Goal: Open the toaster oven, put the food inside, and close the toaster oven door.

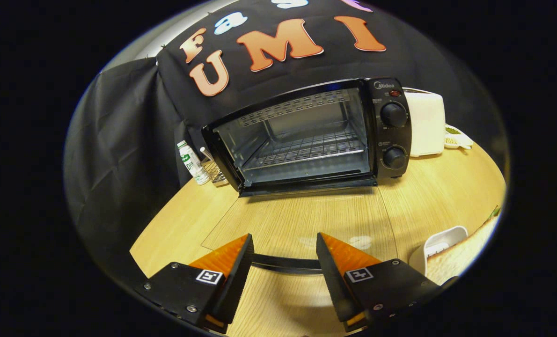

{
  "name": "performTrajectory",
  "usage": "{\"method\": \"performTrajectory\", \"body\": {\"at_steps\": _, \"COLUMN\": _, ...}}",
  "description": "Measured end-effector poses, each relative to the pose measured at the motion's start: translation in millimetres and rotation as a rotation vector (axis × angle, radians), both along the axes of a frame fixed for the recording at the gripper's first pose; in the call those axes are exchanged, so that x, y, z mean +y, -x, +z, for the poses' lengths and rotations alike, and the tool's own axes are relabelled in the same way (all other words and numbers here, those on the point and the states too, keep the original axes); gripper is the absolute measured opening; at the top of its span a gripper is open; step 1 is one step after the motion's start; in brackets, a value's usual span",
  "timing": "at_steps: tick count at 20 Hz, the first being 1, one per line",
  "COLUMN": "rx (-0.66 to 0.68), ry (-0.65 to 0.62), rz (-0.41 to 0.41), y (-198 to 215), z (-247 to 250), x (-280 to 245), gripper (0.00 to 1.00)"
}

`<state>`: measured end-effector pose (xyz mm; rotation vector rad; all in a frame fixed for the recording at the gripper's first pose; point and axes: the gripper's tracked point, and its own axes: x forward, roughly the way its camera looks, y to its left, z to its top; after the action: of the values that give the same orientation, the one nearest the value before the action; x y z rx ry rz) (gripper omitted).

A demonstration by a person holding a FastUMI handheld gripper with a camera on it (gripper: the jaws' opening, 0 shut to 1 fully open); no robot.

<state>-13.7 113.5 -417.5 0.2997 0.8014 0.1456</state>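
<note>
Worktop clear ahead, oven door down: swing released, empty tongs right to bread, grasp flat.

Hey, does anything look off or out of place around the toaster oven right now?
Nothing stands out. The toaster oven stands square on the table, door folded down flat, rack bare. The hand-held gripper is open, fingers either side of the door handle.

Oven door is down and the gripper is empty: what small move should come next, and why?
Probably swing the open hand-held gripper right toward the sandwich on the white plate: the toaster oven stands open, rack bare.
</note>
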Motion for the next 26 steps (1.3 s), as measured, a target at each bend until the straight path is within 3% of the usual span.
{"method": "performTrajectory", "body": {"at_steps": 6, "rx": -0.099, "ry": 0.013, "rz": 0.061, "y": 36.3, "z": 84.2, "x": -48.5, "gripper": 0.92}}
{"method": "performTrajectory", "body": {"at_steps": 10, "rx": -0.091, "ry": 0.061, "rz": -0.007, "y": 52.5, "z": 118.9, "x": -121.2, "gripper": 0.98}}
{"method": "performTrajectory", "body": {"at_steps": 14, "rx": -0.021, "ry": 0.137, "rz": -0.076, "y": 67.7, "z": 113.8, "x": -190.8, "gripper": 0.98}}
{"method": "performTrajectory", "body": {"at_steps": 21, "rx": 0.193, "ry": -0.135, "rz": -0.122, "y": 81.7, "z": 63.3, "x": -216.5, "gripper": 0.96}}
{"method": "performTrajectory", "body": {"at_steps": 26, "rx": 0.309, "ry": -0.343, "rz": -0.056, "y": 94.9, "z": 44.6, "x": -190.4, "gripper": 0.78}}
